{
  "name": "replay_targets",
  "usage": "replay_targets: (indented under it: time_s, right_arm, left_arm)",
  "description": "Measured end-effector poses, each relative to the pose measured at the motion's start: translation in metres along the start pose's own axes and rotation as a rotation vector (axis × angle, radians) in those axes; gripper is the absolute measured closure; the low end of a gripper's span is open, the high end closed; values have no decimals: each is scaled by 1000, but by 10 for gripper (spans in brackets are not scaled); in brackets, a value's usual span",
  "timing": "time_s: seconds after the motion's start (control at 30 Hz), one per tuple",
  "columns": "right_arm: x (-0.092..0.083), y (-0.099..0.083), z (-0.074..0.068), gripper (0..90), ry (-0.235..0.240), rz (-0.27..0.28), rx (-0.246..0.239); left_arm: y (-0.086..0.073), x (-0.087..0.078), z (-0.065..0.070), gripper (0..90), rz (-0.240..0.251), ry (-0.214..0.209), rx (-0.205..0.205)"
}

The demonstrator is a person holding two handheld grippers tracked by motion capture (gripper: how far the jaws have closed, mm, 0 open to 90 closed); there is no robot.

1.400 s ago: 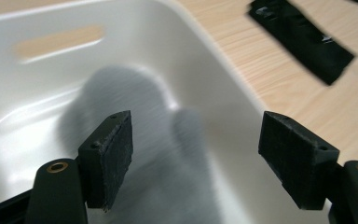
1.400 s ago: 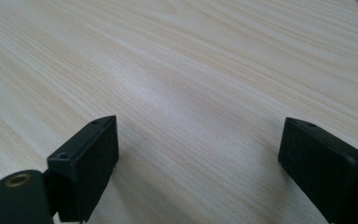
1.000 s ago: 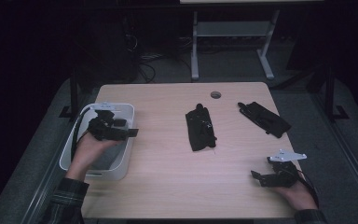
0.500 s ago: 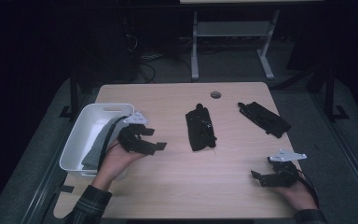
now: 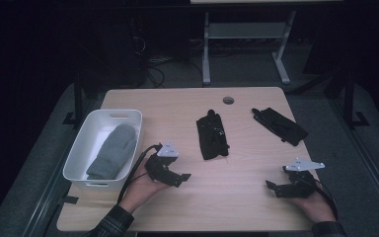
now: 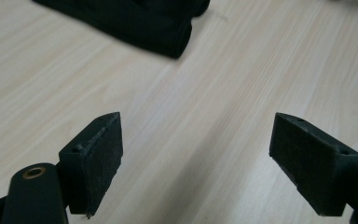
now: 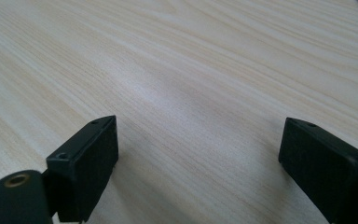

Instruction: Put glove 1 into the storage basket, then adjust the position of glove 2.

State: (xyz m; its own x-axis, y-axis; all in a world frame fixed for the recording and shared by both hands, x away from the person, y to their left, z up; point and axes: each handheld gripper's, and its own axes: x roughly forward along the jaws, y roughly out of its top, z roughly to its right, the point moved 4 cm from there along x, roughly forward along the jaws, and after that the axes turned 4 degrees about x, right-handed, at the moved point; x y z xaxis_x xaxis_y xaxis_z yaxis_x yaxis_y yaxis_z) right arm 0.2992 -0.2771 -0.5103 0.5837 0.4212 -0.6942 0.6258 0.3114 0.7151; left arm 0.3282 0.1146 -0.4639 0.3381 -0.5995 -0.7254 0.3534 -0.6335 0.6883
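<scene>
Left gripper (image 5: pixel 180 177) sits at lower left of centre in the high view, just right of the white bin (image 5: pixel 81 153) that holds a grey mitten (image 5: pixel 113 150); its jaws have just been opening, with nothing between them. A black glove (image 5: pixel 212 136) lies at mid-frame, near and above-right of it, and a second black glove (image 5: pixel 280 125) lies upper right. Right gripper (image 5: pixel 272 186) rests at lower right.

Left gripper view: pads (image 6: pixel 98 156) stand wide apart over bare wooden table (image 6: pixel 205 121), the black glove (image 6: pixel 140 23) along the top edge.

Right gripper view: pads (image 7: pixel 88 163) stand wide apart over bare wood.
</scene>
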Motion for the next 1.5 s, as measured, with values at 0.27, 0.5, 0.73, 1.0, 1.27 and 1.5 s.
replay_targets:
  time_s: [0.27, 0.5, 0.73, 1.0, 1.27, 1.5]
  right_arm:
    - [-1, 3, 0, 161, -5, -24, 3]
    - [0, 8, -2, 211, 9, -28, 19]
    - [2, 26, 1, 461, 21, -8, 2]
    - [7, 54, 15, 867, -33, 24, -6]
    - [19, 83, 55, 900, -108, 35, 34]
    - [34, 94, 88, 900, -170, 44, 69]
  left_arm:
    - [-30, 9, -2, 149, -48, 14, -15]
    - [-43, 8, -4, 127, -70, 44, 15]
    - [-51, 8, -2, 123, 30, 44, 12]
    - [-51, 8, -2, 124, 46, 51, 12]
    - [-52, 7, -2, 128, 42, 60, 4]
    - [-52, 7, -3, 128, 39, 63, -2]
